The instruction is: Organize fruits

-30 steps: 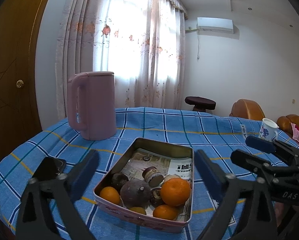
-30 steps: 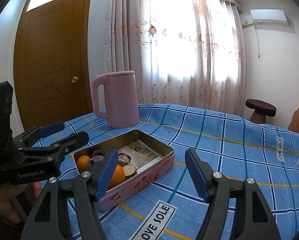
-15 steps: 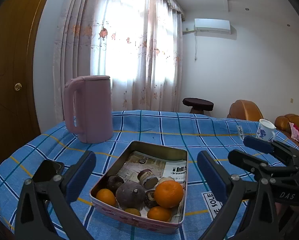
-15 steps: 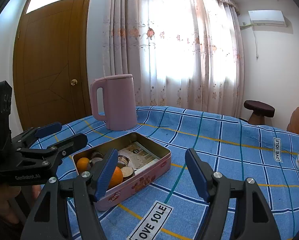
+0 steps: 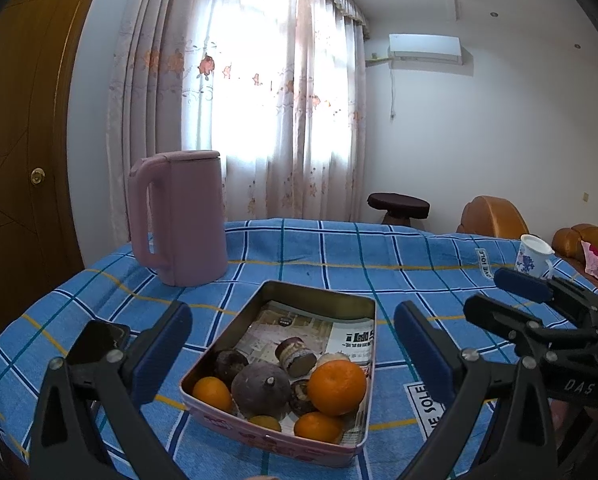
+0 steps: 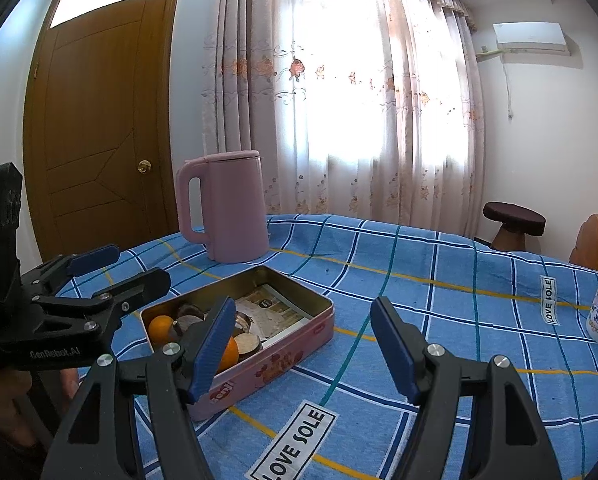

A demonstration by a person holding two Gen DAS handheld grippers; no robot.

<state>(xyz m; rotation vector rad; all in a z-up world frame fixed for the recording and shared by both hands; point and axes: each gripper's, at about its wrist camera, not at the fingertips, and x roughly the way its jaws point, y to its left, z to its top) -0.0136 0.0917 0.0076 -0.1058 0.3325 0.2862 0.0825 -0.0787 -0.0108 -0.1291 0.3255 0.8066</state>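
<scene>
Three round oranges (image 5: pixel 336 381), rectangular tin (image 5: pixel 323 300)

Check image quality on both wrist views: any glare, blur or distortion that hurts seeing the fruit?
Left wrist: window blown out behind the curtain, strong fisheye bend and dark corners, but the tin and big orange are sharp and evenly lit. Right wrist: same window glare; no motion blur; the right tool has one finger covering part of the fruit.
</scene>
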